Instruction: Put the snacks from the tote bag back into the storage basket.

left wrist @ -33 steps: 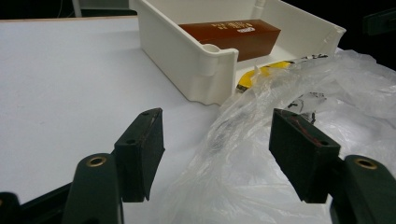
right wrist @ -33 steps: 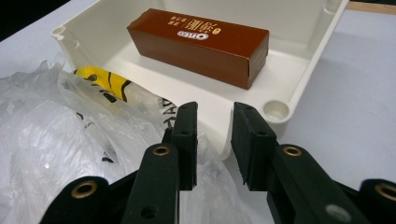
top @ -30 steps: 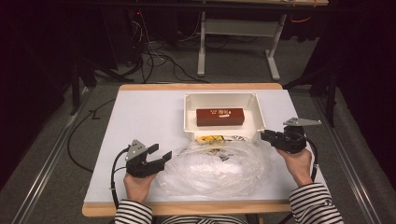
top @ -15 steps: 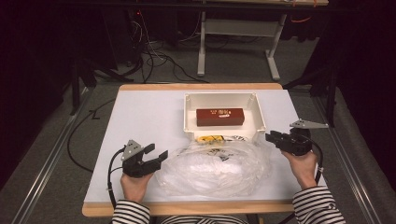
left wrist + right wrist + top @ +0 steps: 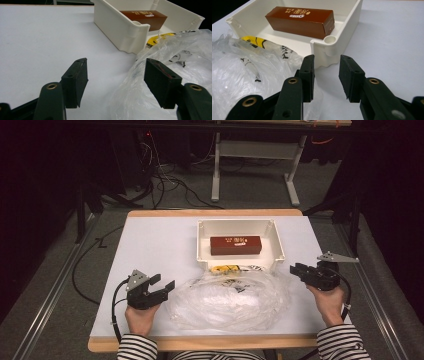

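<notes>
While flanking the plastic bag (image 5: 232,297), left gripper (image 5: 162,287) and right gripper (image 5: 296,271), both apart and empty

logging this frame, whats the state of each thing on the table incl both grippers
white bin: upright, open-topped, holds the box
brown box: lying flat in the bin
clear plastic bag: crumpled, lying on the table against the bin's near wall
left gripper: open, at the bag's edge
right gripper: open, jaws just been opening, nothing between them
</notes>
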